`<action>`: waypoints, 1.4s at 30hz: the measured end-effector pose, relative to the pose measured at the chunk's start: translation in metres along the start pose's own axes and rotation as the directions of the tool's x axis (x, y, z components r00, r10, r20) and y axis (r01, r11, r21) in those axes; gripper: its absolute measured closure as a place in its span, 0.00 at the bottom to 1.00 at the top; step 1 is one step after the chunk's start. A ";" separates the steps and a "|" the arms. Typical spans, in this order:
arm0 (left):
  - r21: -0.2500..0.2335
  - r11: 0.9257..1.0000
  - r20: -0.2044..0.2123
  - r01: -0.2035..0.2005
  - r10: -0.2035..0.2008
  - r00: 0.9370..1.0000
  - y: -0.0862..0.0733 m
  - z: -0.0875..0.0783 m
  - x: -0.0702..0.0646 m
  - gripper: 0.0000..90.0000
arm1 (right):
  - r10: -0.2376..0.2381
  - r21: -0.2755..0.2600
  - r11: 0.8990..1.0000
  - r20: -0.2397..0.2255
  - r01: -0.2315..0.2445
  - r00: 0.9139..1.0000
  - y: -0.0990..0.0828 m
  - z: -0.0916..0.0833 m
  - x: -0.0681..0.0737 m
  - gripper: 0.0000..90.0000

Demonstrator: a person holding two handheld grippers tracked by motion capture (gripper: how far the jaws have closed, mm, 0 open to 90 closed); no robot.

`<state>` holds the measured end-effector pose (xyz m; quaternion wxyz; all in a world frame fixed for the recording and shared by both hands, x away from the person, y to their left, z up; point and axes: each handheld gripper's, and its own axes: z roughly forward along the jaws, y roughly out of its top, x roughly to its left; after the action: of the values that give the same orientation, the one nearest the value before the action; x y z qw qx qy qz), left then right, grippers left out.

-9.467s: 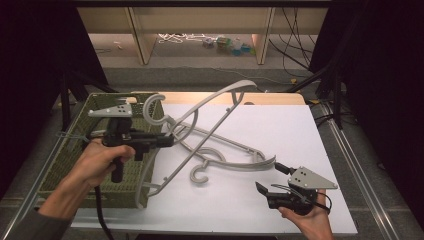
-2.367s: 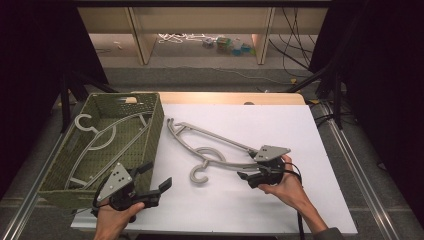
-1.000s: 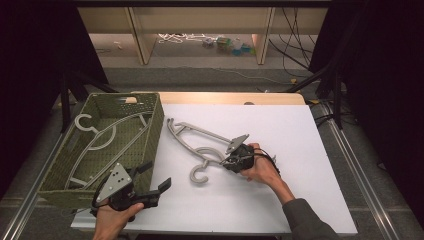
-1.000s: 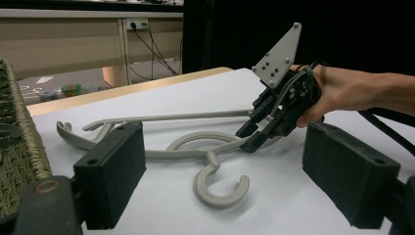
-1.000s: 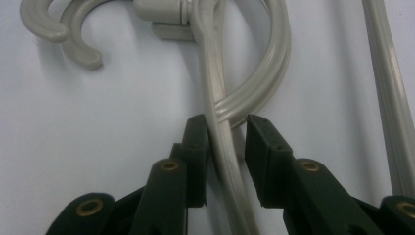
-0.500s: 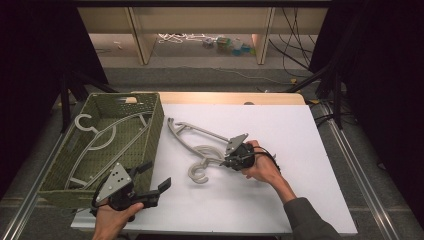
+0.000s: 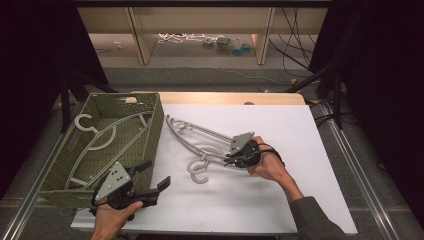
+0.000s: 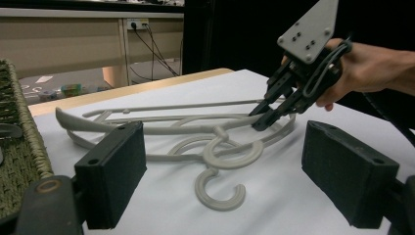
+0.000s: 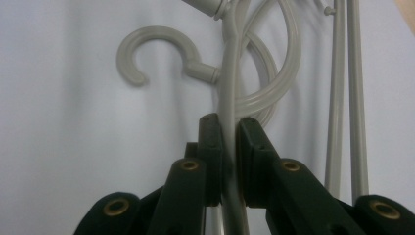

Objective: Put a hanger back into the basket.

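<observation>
Now | right gripper (image 7: 231,161): clamped on hanger (image 7: 200,145), wrist angled left | left gripper (image 7: 154,176): jaws apart, level

A: From my remote station the high view reads evenly lit from overhead, white bench (image 7: 300,150) bright, surroundings falling to black at both sides.

B: Shadows?

A: Soft, short ones under the hangers (image 7: 200,145). No glare I can see.

B: Focus?

A: Left hand-held gripper (image 8: 225,171) pads blurry up close, background soft. Right hand-held gripper (image 9: 229,147) view is dim, greyish, jaws out of focus.
</observation>
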<state>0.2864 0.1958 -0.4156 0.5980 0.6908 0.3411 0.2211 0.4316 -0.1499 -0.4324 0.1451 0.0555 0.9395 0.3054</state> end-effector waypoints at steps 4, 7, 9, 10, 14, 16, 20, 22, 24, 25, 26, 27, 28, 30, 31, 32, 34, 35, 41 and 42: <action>0.007 1.000 -0.002 -0.027 0.027 1.000 0.005 0.001 -0.003 0.19 | -0.019 -0.013 1.000 -0.004 0.019 1.000 -0.001 -0.012 0.004 0.91; 0.005 0.998 0.000 -0.067 0.067 0.998 0.012 0.003 -0.007 0.20 | -0.028 -0.029 0.999 -0.022 0.028 0.999 0.000 -0.021 0.010 0.91; 0.028 0.995 0.007 -0.098 0.098 0.995 0.017 0.006 -0.010 0.20 | -0.030 -0.038 0.999 -0.053 0.028 0.998 0.000 -0.028 0.016 0.91; 0.037 0.989 0.021 -0.146 0.145 0.989 0.021 0.009 -0.009 0.20 | -0.032 -0.039 0.999 -0.049 0.030 0.998 0.000 -0.030 0.017 0.91; 0.108 0.977 0.065 -0.183 0.177 0.982 0.028 0.018 -0.014 0.22 | -0.032 -0.046 0.999 -0.074 0.029 0.997 -0.002 -0.040 0.025 0.91; 0.158 0.968 0.090 -0.196 0.184 0.979 0.030 0.026 -0.016 0.22 | -0.038 -0.051 0.998 -0.076 0.034 0.996 -0.002 -0.045 0.028 0.91; 0.205 0.951 0.104 -0.232 0.214 0.971 0.037 0.041 -0.020 0.23 | -0.008 -0.058 0.998 -0.100 0.002 0.995 -0.006 -0.055 0.036 0.91; 0.243 0.936 0.129 -0.255 0.229 0.965 0.040 0.050 -0.023 0.23 | 0.003 -0.048 0.999 -0.105 -0.008 0.995 -0.009 -0.060 0.040 0.91; 0.273 0.917 0.148 -0.290 0.258 0.955 0.042 0.058 -0.026 0.23 | 0.006 -0.051 0.999 -0.111 -0.012 0.994 -0.012 -0.064 0.042 0.91; 0.279 0.912 0.155 -0.301 0.266 0.951 0.042 0.063 -0.027 0.23 | 0.018 -0.048 0.999 -0.115 -0.024 0.993 -0.013 -0.066 0.044 0.91; 0.287 0.908 0.163 -0.304 0.266 0.950 0.042 0.067 -0.028 0.24 | 0.011 -0.047 0.999 -0.118 -0.016 0.993 -0.014 -0.067 0.045 0.91; 0.298 0.900 0.169 -0.318 0.279 0.945 0.042 0.070 -0.028 0.25 | -0.001 -0.048 0.999 -0.113 -0.005 0.994 -0.015 -0.069 0.045 0.91; 0.313 0.894 0.172 -0.321 0.279 0.945 0.040 0.074 -0.028 0.25 | 0.004 -0.044 0.999 -0.119 -0.010 0.993 -0.016 -0.070 0.047 0.91; 0.342 0.871 0.192 -0.352 0.302 0.934 0.039 0.079 -0.026 0.27 | 0.001 -0.047 0.999 -0.127 -0.007 0.992 -0.017 -0.073 0.049 0.91; 0.349 0.864 0.198 -0.363 0.310 0.930 0.039 0.080 -0.026 0.27 | 0.006 -0.052 0.999 -0.136 -0.013 0.991 -0.017 -0.075 0.050 0.91; 0.362 0.852 0.216 -0.377 0.317 0.924 0.039 0.082 -0.025 0.28 | 0.009 -0.059 0.998 -0.139 -0.017 0.990 -0.018 -0.076 0.051 0.91; 0.368 0.849 0.225 -0.378 0.313 0.923 0.040 0.083 -0.025 0.28 | 0.011 -0.063 0.998 -0.153 -0.021 0.988 -0.018 -0.077 0.053 0.91; 0.369 0.850 0.227 -0.377 0.312 0.923 0.039 0.084 -0.026 0.28 | 0.013 -0.060 0.998 -0.161 -0.023 0.987 -0.017 -0.077 0.054 0.91; 0.388 0.808 0.283 -0.444 0.354 0.892 0.033 0.098 -0.033 0.29 | 0.019 -0.057 0.998 -0.179 -0.029 0.984 -0.017 -0.078 0.059 0.91; 0.389 0.802 0.288 -0.454 0.362 0.886 0.033 0.100 -0.034 0.29 | 0.011 -0.057 0.998 -0.186 -0.022 0.982 -0.017 -0.078 0.059 0.91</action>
<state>0.3419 0.1013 -0.3989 0.3925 0.8849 0.1633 0.1904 0.3512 -0.1957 -0.3960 0.0560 0.0301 0.9390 0.3381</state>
